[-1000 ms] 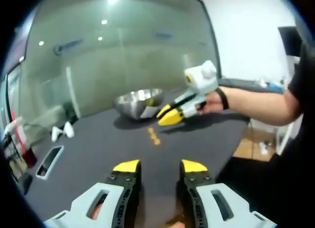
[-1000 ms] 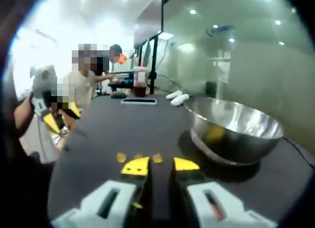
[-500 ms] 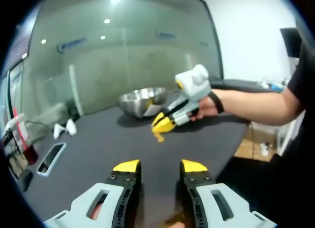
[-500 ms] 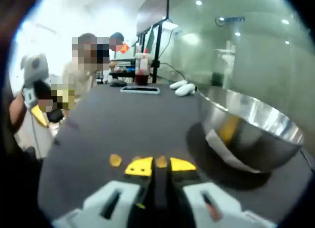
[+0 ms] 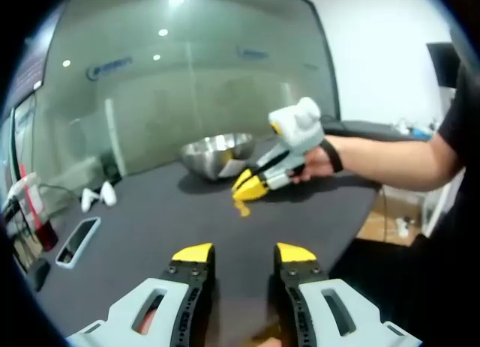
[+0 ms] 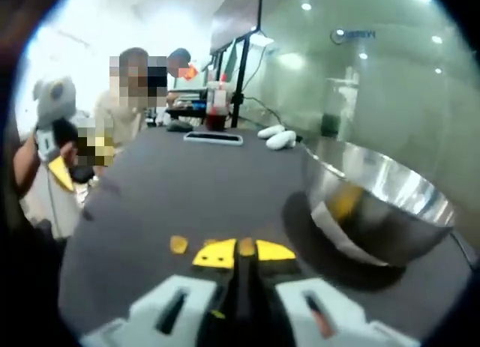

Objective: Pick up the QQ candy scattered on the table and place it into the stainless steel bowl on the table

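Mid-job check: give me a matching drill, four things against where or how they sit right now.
Things:
1. left tool
2. right tool
3. stainless steel bowl
4. loose candy

States:
A. on the dark table, left of the closing tips in the right gripper view
B. jaws apart, nothing between them
C. tips nearly together around a candy
D. upright on the table, something yellow inside

Pairs: 1-B, 2-C, 3-D, 4-A

candies (image 6: 178,245) on table (image 6: 165,189) before right gripper (image 6: 241,252) | bowl (image 6: 375,204) to their right
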The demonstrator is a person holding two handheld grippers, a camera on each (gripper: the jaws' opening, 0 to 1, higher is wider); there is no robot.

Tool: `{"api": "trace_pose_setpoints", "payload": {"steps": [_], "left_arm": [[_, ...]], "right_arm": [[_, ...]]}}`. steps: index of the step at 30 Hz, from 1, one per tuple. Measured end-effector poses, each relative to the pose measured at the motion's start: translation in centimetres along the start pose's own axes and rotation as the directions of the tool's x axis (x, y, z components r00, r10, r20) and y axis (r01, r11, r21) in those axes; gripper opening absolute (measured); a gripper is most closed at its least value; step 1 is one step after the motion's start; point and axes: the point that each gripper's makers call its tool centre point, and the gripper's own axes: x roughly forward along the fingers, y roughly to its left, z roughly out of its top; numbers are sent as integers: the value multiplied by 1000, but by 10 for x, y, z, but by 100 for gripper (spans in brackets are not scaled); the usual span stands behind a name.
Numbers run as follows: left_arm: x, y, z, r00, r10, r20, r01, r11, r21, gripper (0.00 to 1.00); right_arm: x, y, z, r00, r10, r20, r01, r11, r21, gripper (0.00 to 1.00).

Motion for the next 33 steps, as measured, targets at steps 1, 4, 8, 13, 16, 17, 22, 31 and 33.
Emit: {"api": "trace_pose_setpoints", "payload": {"steps": [1,4,8,13,16,17,22,31,33], "left_arm": [[0,0,0,1000,1,-1,-1,1000,0,33],[0,0,-1,1000,2,-1,-2,1000,-3,33],[1,-2,0,1000,-3,0,3,1000,0,33],[3,-5,2,1000,-10,3,10,1000,3,33],[4,-7,3,1000,-14,6,14,1000,4,33],[5,-8,3,1000,-17,5,17,1000,6,33],[5,-11,10,1000,-25,14,25,1000,20,33],[1,-7,6,1000,-8,3,8,1000,14,33],[2,-6,5,1000,-5,0,5,1000,14,33]], "right_arm": [[-4,0,4,1000,-5,9,5,1000,0,9],[-16,-15,23,994,-69,81,69,998,5,9],[-38,-29,49,975,-162,153,166,986,-14,9],[-60,-52,70,934,-297,200,310,950,-38,9],[-68,-82,75,900,-389,196,398,917,-9,9],[-69,-88,78,891,-404,208,406,913,35,9],[-64,-113,82,865,-458,204,450,889,87,9],[-60,-126,71,860,-477,181,462,879,120,19],[-61,-124,71,862,-471,186,451,881,143,19]]}}
